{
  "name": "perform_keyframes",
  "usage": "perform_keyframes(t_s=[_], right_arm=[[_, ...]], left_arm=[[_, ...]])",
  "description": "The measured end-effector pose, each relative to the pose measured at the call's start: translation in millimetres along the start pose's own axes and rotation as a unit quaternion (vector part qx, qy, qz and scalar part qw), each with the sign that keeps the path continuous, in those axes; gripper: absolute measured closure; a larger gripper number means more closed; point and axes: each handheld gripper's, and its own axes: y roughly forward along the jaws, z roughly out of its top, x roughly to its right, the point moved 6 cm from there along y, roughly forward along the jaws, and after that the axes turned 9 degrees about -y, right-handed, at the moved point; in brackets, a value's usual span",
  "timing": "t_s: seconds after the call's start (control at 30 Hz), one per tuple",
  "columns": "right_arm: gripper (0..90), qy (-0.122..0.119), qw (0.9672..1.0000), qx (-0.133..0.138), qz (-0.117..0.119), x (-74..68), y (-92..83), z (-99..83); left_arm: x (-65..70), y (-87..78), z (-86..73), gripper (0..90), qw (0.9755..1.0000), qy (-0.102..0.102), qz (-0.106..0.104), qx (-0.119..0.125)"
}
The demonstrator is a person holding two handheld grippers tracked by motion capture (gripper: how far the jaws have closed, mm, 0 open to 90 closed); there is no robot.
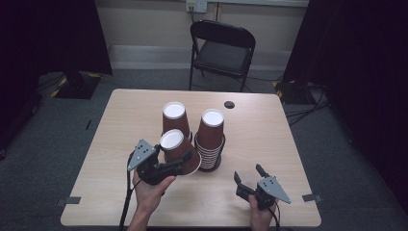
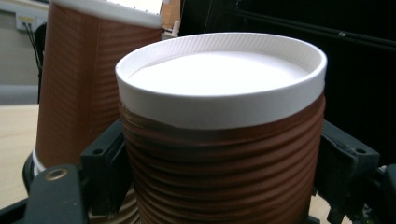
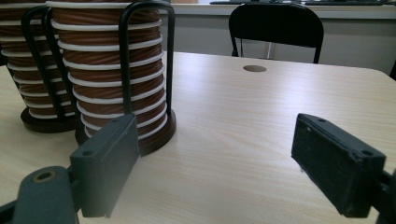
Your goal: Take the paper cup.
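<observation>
High view looks down over my light wooden table (image 1: pixel 269 130); my gripper views skim it, sharing its stacked ribbed brown paper cups (image 3: pixel 109 70)

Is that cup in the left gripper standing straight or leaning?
Leaning. The held cup tilts in the left gripper, unlike the upright stack beside it.

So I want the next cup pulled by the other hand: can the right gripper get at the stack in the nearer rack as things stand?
Probably yes. The right gripper is open and holds nothing, and bare table lies between it and the nearer rack's stack. The rack's black wire uprights may hinder a low side grip.
</observation>
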Motion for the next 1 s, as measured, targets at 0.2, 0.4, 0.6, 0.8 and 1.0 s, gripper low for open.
perform_keyframes(t_s=[0.2,0.4,0.6,0.8,1.0], right_arm=[[15.1,-0.017,0.9994,-0.01,0.03,-13.1,1.9,1.2],[16.5,-0.032,0.9961,-0.011,0.081,-37.5,3.3,4.4],[18.5,-0.064,0.9895,-0.014,0.129,-68.4,4.8,8.1],[24.9,-0.085,0.9825,-0.006,0.166,-90.8,5.3,14.9],[29.2,-0.06,0.9765,0.015,0.207,-101.0,2.9,20.0]], left_arm=[[-10.2,5.3,-22.2,18.5,0.9996,-0.017,0.009,-0.022],[-17.4,9.6,-45.4,18.5,0.9981,-0.038,0.012,-0.046],[-21.0,5.4,-58.0,18.4,0.9961,-0.072,-0.003,-0.051],[-24.6,3.3,-61.7,18.4,0.9934,-0.097,-0.027,-0.056],[-25.8,-0.8,-64.8,18.4,0.9889,-0.136,-0.041,-0.043]])
